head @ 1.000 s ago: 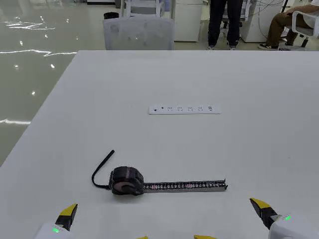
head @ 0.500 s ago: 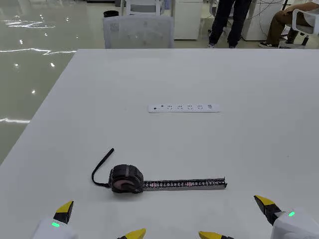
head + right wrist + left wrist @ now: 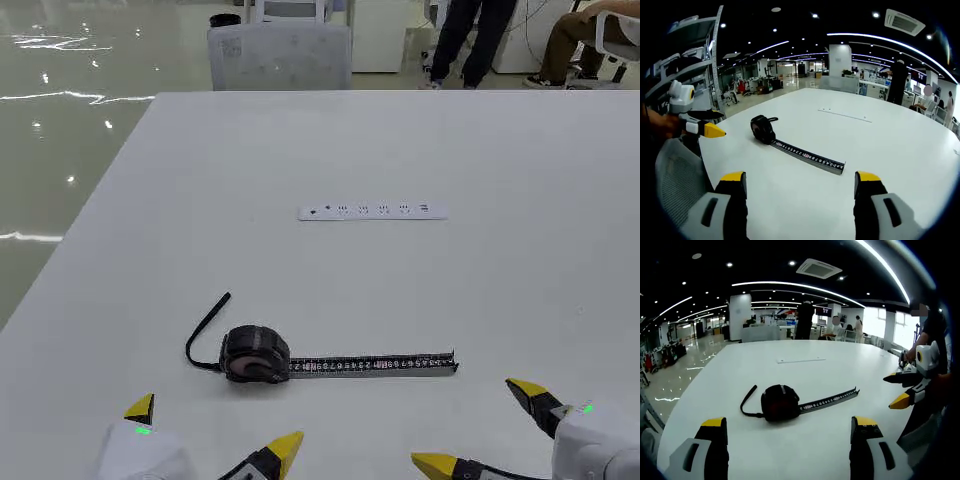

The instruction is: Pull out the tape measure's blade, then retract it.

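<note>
Lying beyond tape measure, power strip

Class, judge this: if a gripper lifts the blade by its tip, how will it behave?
The blade is long and thin, so it would probably flex. The chunky case likely anchors it, though it may slide on the smooth table.

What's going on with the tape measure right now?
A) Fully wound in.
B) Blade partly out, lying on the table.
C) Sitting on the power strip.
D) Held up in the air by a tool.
B: the blade sticks out of the tape measure along the table, and the left tool and right tool are both open and apart from it.
</note>
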### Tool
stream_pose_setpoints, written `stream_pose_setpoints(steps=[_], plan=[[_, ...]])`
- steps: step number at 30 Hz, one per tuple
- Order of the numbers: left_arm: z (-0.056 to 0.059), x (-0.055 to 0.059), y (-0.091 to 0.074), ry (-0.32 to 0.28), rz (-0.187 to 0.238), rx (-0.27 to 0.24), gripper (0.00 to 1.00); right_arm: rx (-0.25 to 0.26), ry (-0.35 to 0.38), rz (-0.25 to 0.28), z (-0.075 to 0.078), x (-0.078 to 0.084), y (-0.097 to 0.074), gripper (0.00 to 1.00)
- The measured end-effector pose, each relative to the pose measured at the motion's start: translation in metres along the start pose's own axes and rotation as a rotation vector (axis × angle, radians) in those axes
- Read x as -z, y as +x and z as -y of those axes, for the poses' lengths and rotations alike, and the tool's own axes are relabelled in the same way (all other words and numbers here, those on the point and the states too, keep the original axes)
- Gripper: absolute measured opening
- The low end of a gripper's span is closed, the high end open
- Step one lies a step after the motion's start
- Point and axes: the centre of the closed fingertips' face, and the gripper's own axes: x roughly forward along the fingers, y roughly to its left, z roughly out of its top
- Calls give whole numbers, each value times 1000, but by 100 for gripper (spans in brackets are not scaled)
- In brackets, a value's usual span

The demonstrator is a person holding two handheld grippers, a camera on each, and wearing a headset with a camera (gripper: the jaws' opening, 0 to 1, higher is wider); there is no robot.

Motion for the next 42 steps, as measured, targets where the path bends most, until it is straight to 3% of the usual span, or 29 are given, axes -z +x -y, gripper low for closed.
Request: stream_pose_setpoints(steps=[6,12,16,18,24,32,42], plan=[[-9,-6,6,14,16,-50,100,-24,-60,-1,12,0,6,88],[-15,1,18,-23,-14,-87,100,-67,-88,-14,23,0,12,84],[-16,2,24,-36,-19,-99,100,-95,-123,-30,28,3,15,79],[-16,2,29,-60,-27,-110,100,-134,-134,-36,30,4,18,75],[-17,1,40,-61,-34,-125,99,-187,-207,-75,38,11,27,67],[-16,-3,57,-56,-35,-143,98,-285,-303,-131,45,18,39,62],[-19,-5,75,-48,-53,-165,97,-345,-411,-186,62,22,53,53]])
